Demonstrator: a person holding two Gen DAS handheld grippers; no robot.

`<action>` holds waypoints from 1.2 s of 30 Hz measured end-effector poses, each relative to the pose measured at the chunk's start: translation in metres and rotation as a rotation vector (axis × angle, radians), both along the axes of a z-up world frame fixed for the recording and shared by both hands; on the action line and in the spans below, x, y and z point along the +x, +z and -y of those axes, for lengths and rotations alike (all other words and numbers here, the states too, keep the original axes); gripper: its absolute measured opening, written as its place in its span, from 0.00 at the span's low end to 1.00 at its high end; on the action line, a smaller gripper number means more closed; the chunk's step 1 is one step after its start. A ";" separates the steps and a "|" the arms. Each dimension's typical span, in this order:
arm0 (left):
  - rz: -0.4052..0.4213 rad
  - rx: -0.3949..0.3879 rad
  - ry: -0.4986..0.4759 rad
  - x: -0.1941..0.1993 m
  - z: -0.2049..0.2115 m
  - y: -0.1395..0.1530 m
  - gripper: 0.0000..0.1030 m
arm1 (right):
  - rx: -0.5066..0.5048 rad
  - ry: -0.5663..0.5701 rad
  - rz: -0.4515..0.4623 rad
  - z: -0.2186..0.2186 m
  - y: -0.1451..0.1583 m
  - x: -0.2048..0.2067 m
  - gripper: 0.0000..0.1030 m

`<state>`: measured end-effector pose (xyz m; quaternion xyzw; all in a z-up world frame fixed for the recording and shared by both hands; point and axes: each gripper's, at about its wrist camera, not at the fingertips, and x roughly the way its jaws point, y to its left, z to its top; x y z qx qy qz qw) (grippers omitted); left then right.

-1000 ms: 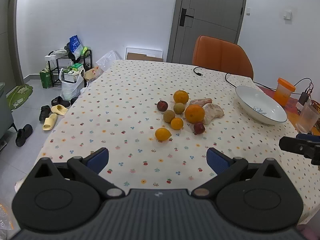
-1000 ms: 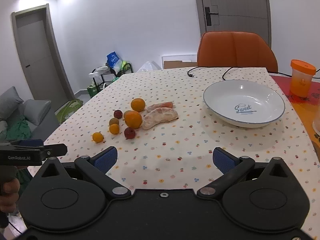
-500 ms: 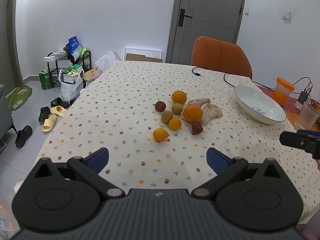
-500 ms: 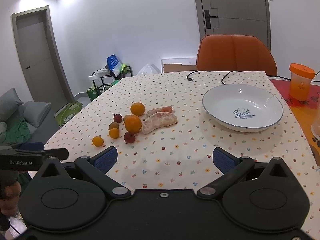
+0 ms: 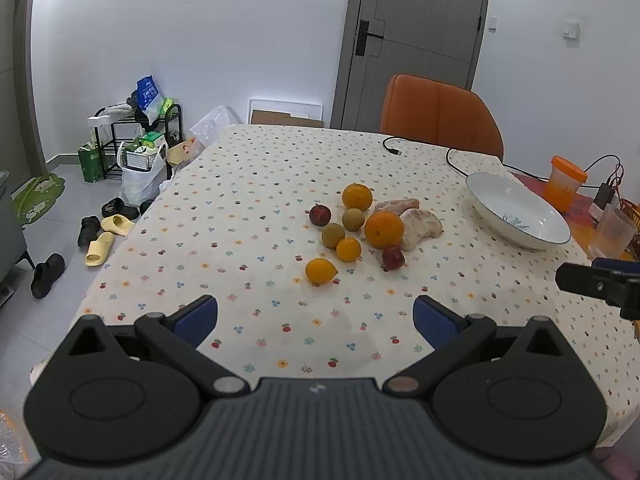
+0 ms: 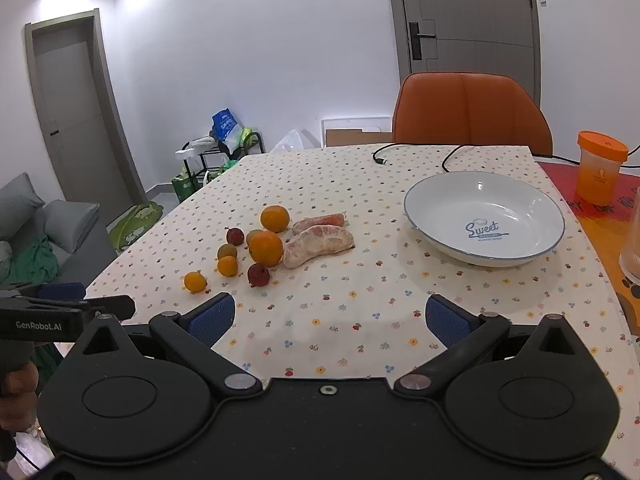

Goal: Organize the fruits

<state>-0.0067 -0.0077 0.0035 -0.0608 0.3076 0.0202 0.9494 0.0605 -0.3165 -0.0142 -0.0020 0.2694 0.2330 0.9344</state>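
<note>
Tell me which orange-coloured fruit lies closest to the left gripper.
The small orange fruit at the cluster's near-left edge, lying alone on the tablecloth; the other orange fruits sit farther back.

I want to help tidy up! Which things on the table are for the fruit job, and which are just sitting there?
For the job:
oranges
small citrus fruits
dark red fruits
brownish-green fruits
peeled pomelo pieces
white bowl, still empty

Just lying about:
orange-lidded cup
black cable
clear cup
</note>
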 end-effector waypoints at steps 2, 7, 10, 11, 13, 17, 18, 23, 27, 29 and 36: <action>0.002 0.003 0.001 0.000 0.000 0.000 1.00 | 0.001 0.002 0.001 0.000 0.000 0.000 1.00; 0.003 0.002 0.007 0.000 -0.002 0.001 1.00 | 0.001 -0.002 -0.003 -0.002 -0.002 0.001 1.00; 0.000 0.001 0.008 0.001 -0.001 0.000 1.00 | -0.008 -0.005 -0.001 -0.004 -0.003 0.001 1.00; 0.001 0.003 0.006 0.001 -0.001 0.000 1.00 | -0.006 -0.004 -0.001 -0.004 -0.003 0.001 1.00; 0.001 0.004 0.004 0.000 0.000 0.000 1.00 | -0.004 -0.006 -0.001 -0.003 -0.004 0.001 1.00; 0.004 0.005 0.002 0.000 0.000 0.001 1.00 | -0.001 -0.012 -0.004 -0.002 -0.005 0.003 1.00; 0.004 0.005 0.002 0.000 0.000 0.000 1.00 | -0.001 -0.013 -0.004 -0.001 -0.005 0.003 1.00; 0.006 0.007 0.007 0.000 0.000 0.001 1.00 | -0.003 -0.014 -0.004 -0.001 -0.006 0.003 1.00; 0.001 0.004 0.008 0.001 0.000 -0.001 1.00 | -0.010 -0.014 -0.006 -0.001 -0.007 0.003 1.00; -0.004 -0.002 0.005 0.002 0.000 -0.002 1.00 | -0.010 -0.018 -0.007 -0.001 -0.008 0.003 1.00; 0.013 0.007 0.004 0.004 0.003 -0.002 1.00 | -0.016 -0.028 -0.005 -0.002 -0.010 0.009 1.00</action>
